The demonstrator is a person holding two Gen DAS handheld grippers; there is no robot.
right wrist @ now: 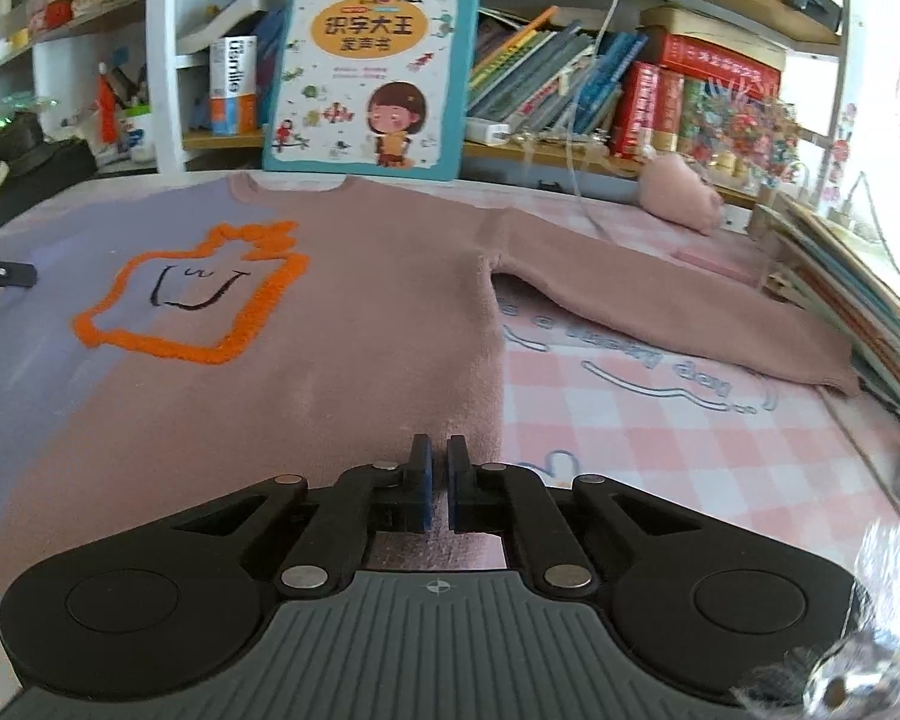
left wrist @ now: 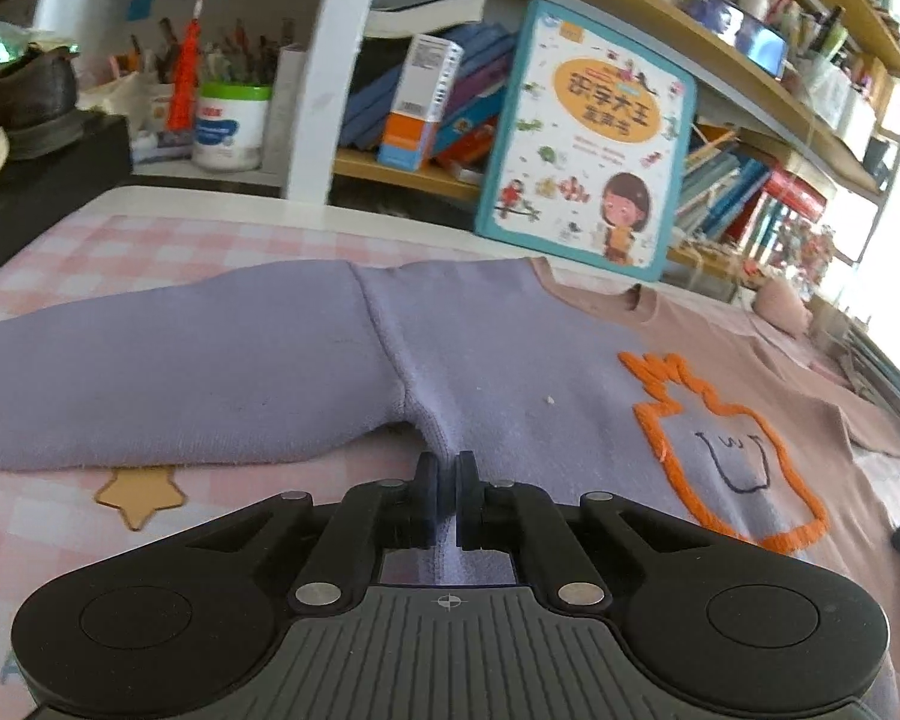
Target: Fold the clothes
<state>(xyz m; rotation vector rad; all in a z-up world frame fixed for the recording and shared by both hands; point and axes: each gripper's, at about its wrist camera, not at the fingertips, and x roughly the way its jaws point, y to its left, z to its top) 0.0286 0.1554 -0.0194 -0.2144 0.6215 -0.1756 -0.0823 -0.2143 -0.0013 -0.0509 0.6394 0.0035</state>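
On the pink checked cloth your sweater lies flat, purple on one half and dusty pink on the other, sleeves spread to each side. An orange outline with a small drawn face sits on its chest. Your left gripper is closed on the purple side seam just below the armpit, fabric pinched between the pads. Your right gripper is closed on the pink side edge of the body. Behind the collar a teal picture book leans on the shelf; its orange oval reads "识字大王 发声书". A box beside it shows letters that look like "Barilla", too blurred to confirm. Writing printed on the cloth cannot be read.
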